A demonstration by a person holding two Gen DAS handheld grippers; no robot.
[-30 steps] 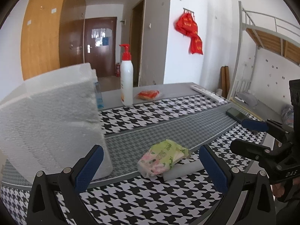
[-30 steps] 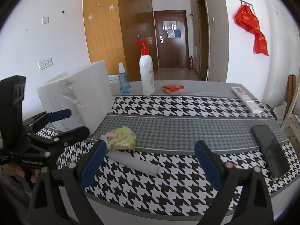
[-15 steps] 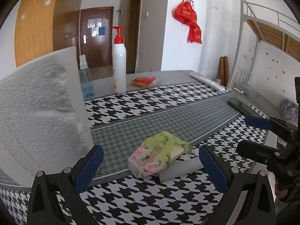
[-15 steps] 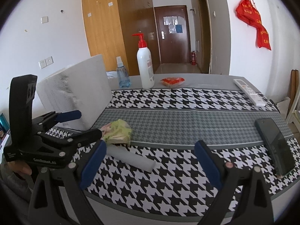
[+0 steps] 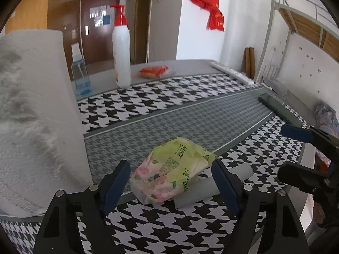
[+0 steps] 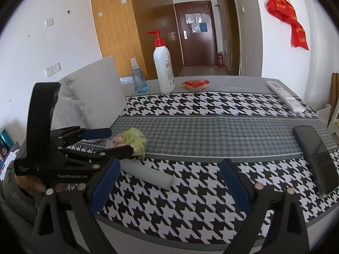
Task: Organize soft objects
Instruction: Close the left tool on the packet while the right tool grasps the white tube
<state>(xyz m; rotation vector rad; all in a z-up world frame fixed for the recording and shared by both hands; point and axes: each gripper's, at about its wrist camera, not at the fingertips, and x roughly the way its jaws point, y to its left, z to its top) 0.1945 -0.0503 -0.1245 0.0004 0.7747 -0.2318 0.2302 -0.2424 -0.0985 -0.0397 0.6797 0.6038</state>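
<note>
The tissue pack (image 5: 172, 173) lies on the checked table runner (image 5: 180, 99), leaning on a white roll (image 5: 214, 187) beside it. The left gripper (image 5: 170, 178) has its fingers spread wide on either side of the pack, not pressing it. The right gripper (image 6: 169, 182) hangs wide and holds nothing, near the phone (image 6: 315, 156)

Both grippers' fingers (image 5: 118, 180) apart, level.
</note>
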